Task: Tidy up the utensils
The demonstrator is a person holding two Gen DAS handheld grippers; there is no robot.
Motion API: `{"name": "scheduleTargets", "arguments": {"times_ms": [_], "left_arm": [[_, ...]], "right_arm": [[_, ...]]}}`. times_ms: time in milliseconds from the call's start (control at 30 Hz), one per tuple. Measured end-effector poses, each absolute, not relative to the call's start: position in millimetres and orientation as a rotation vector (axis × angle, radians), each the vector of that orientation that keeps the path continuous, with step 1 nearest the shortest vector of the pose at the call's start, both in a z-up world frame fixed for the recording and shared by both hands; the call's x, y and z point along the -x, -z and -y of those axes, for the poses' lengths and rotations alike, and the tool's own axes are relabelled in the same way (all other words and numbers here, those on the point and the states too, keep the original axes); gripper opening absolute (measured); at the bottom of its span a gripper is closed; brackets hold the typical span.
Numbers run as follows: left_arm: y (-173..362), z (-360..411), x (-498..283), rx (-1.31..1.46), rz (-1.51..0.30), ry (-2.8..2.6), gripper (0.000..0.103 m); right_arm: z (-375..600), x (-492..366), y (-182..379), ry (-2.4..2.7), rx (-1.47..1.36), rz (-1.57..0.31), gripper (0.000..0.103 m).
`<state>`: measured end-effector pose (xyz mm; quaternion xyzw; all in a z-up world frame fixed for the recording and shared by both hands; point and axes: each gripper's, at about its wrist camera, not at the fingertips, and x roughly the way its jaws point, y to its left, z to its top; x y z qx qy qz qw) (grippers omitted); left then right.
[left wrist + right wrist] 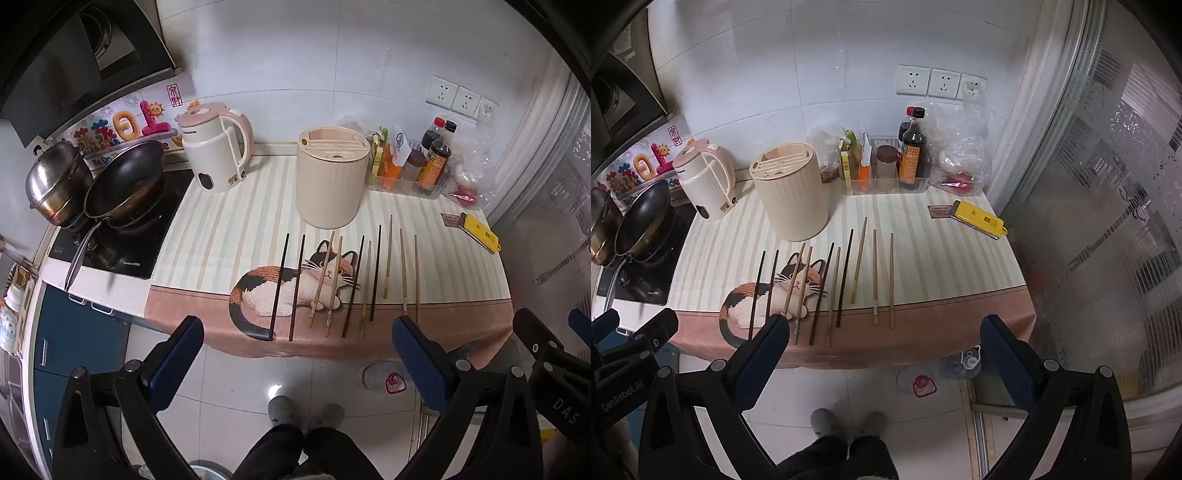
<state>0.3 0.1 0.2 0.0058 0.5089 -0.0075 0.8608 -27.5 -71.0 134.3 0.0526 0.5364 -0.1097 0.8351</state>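
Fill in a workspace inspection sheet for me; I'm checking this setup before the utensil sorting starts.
Surface: striped cat mat covers the counter.
Job's things: ten chopsticks lie in a row; cream holder stands behind them.
Clutter: kettle, condiment tray, yellow device.
Grippers: left gripper and right gripper open, empty, short of the counter.
Cables: nothing seen.
Surroundings: stove with wok and pot; wall sockets.
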Motion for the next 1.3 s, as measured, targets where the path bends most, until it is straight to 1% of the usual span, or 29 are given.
{"name": "scheduleTargets", "arguments": {"times_ms": [1167, 1200, 1300], "left_arm": [[1.2, -1.7, -2.3, -0.005, -1.068, 0.017, 0.103], [-6.1, 10.2, -3.7, -0.006, -1.065, 0.019, 0.103], [-4.9, 15.3, -5.7, -0.004, -1.068, 0.018, 0.103]], "right_arm": [[68.2, 26.1, -136.6, 0.232, -0.109, -1.134, 0.103], [67.6, 26.6, -136.8, 0.233, -0.109, -1.131, 0.103], [69.3, 24.7, -139.4, 0.234, -0.107, -1.131, 0.103]]}}
